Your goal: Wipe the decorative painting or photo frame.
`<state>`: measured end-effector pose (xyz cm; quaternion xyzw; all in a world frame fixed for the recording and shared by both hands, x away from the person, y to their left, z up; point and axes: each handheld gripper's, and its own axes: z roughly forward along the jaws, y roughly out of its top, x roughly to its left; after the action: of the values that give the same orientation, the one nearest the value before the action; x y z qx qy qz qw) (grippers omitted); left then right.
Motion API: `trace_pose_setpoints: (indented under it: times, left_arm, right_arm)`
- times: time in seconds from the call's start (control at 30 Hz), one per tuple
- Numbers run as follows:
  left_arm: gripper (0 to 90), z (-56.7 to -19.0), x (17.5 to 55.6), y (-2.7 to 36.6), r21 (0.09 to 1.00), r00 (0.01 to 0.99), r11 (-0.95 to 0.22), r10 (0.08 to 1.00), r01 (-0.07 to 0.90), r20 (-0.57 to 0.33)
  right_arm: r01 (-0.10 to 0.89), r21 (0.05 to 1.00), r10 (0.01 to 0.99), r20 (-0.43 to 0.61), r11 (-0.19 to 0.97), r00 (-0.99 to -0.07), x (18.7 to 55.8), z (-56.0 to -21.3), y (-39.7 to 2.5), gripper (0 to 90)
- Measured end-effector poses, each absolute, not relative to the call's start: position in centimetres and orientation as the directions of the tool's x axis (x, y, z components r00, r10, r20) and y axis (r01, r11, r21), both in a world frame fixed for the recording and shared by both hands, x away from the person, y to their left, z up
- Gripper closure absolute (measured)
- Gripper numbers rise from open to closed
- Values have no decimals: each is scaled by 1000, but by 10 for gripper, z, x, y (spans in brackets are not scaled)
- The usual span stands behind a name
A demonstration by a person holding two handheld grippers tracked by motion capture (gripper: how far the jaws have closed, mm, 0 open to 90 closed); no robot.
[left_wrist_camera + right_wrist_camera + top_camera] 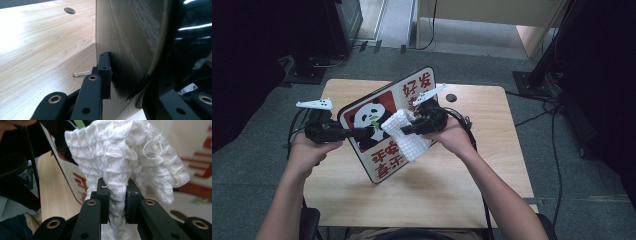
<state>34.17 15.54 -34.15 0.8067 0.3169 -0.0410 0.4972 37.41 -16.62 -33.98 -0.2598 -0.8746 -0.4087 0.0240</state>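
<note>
High view: a panda sign board (382, 125) is held tilted on edge above the wooden table (452, 180), its left rim pinched by the left gripper (362, 132). A white waffle-weave cloth (404, 137) is clamped, bunched, between the jaws of the right gripper (408, 131) and pressed against the board's face. The board is judged stiff, glossy and slippery, best gripped at its rim; the cloth is soft and light, best taken by a gathered fold.
</note>
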Motion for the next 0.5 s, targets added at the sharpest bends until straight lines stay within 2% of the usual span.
trace_pose_setpoints:
  times: [0.5]
  left_arm:
    - [764,-342,342,156,776,793,-298,471,555,-386]
  right_arm:
    - [407,737,408,194,539,-892,383,-281,-144,781]
